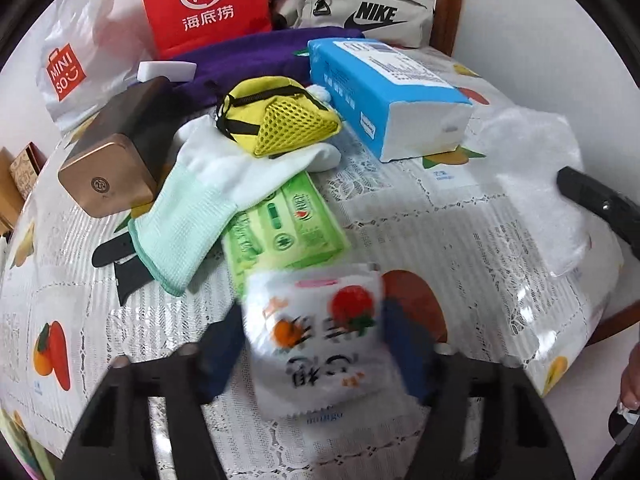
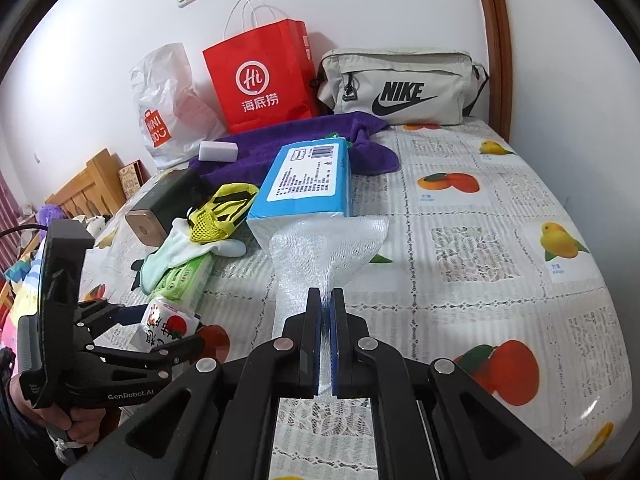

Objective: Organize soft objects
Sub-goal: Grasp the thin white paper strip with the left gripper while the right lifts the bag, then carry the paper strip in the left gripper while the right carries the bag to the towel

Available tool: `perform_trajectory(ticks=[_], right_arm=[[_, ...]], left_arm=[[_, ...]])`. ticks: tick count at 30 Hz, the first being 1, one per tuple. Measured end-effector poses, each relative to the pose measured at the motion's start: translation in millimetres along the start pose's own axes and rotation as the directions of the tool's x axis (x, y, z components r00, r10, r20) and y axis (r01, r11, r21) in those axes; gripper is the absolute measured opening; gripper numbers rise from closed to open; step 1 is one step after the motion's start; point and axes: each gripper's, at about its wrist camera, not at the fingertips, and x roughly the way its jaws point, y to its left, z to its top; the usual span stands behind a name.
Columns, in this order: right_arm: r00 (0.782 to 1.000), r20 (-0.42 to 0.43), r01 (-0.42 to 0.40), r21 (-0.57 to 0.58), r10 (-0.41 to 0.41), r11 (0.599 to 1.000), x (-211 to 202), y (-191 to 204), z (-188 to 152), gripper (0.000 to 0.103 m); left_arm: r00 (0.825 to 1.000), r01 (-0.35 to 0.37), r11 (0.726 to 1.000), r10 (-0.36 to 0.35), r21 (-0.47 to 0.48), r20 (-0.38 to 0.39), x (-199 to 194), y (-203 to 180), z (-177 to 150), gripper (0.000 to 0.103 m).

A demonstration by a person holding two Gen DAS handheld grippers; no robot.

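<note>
Leftmost, a bronze-ended box [image 1: 106, 184] lies on its side at the edge of the table [image 2: 500, 208], with a black strap poking out below it.

- Pale green glove [image 1: 192, 216] is draped over a green tissue pack [image 1: 288, 228]; a yellow mesh pouch [image 1: 280, 120] sits on the glove's fingers. A loose heap, likely still unsorted.
- Behind: purple towel [image 2: 280, 140] with a white sponge block [image 2: 218, 151] on it, then a Miniso bag [image 2: 160, 120], red paper bag [image 2: 264, 80] and Nike pouch [image 2: 400, 84] against the wall.
- Left gripper [image 1: 312, 344]: blue fingers [image 1: 218, 356] clamped on either side of a small white tissue packet [image 1: 316, 332] printed with fruit. The packet appears lifted just clear of the cloth, near the front edge; blurred, so probably in transit.
- Blue tissue box [image 2: 308, 184] lies flat at centre.
- Right gripper [image 2: 327, 344]: fingers pressed together on the near end of a white foam net sleeve [image 2: 320, 248], which fans out forward and touches the blue box. Pinching one end suits so limp a thing.
- Right of that, only bare tablecloth, plausibly the sorting space.
</note>
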Motion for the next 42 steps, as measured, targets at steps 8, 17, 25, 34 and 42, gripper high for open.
perform_trajectory(ticks=[8,17,25,34,42], right_arm=[[0.998,-0.059,-0.029,-0.008,0.028,1.0,25.1,12.0,-9.0,0.004],[0.993,-0.104,-0.053,-0.035,0.049,0.998,44.9,35.2,-8.1,0.004],[0.993,-0.107,-0.051,-0.055,0.044,0.997,47.7,45.6,2.0,0.004],[0.995,-0.101,-0.032,-0.056,0.026,0.998,43.1,45.3,13.1,0.004],[0.996,-0.075,-0.058,-0.065,0.053,0.996,29.7,40.5,35.7,0.004]], left_arm=[[0.993,0.114,0.99,-0.115,-0.077,0.001,-4.0,38.3,-0.5,0.012],[0.992,0.12,0.985,-0.116,-0.123,0.042,-19.5,69.4,-7.1,0.008],[0.99,0.135,0.982,-0.129,-0.132,0.059,-23.5,82.6,-2.2,0.005],[0.988,0.141,0.978,-0.129,-0.156,0.088,-32.9,100.0,7.4,0.005],[0.989,0.121,0.976,-0.102,-0.181,0.11,-38.5,116.9,25.7,0.005]])
